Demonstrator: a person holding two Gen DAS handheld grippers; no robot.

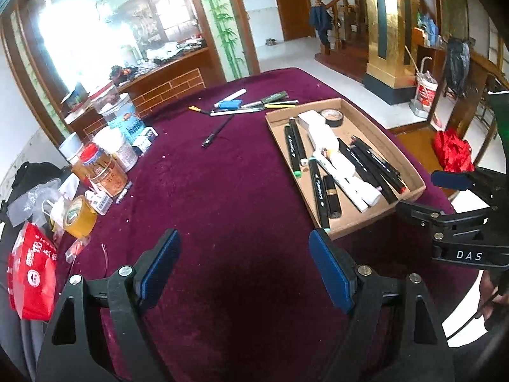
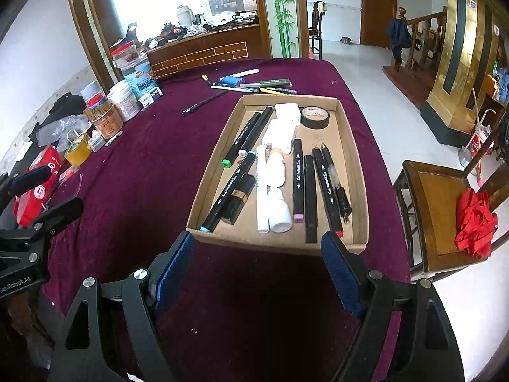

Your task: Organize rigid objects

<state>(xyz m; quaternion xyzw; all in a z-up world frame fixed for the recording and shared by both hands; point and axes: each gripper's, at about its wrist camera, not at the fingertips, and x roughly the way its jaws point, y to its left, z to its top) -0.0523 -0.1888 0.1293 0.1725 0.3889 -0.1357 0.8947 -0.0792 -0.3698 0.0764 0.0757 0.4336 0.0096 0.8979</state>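
cardboard tray (image 2: 361, 191): shallow open box on the maroon tablecloth (image 2: 133, 191), straight ahead at 12 o'clock in the right wrist view, toward 2 o'clock in the left wrist view.
tray contents: several black markers (image 2: 298, 184) lying lengthwise, a white bottle (image 2: 277, 191) with a white tube beside it in the middle, a black lipstick-like case (image 2: 239, 203) at the left, white blocks (image 2: 287, 113) at the far end, a roll of black tape (image 2: 315, 117) in the far right corner.
loose pens (image 2: 254, 87): a small heap of pens, a white stick and a blue box on the cloth beyond the tray's far edge, at 12 o'clock; one black pen (image 2: 203, 102) lies apart at 11 o'clock.
left edge clutter: jars and tins (image 2: 127, 102), a yellow tape roll (image 2: 77, 149) and a red packet (image 1: 31, 273) crowd the cloth at 9 to 10 o'clock.
chair (image 2: 442, 216): wooden, off the table at 3 o'clock, with a red cloth (image 2: 475, 226) on the seat.
left gripper (image 1: 245, 254): jaws wide, nothing between them, over bare cloth.
right gripper (image 2: 259, 261): jaws wide and empty, just short of the tray's near wall.
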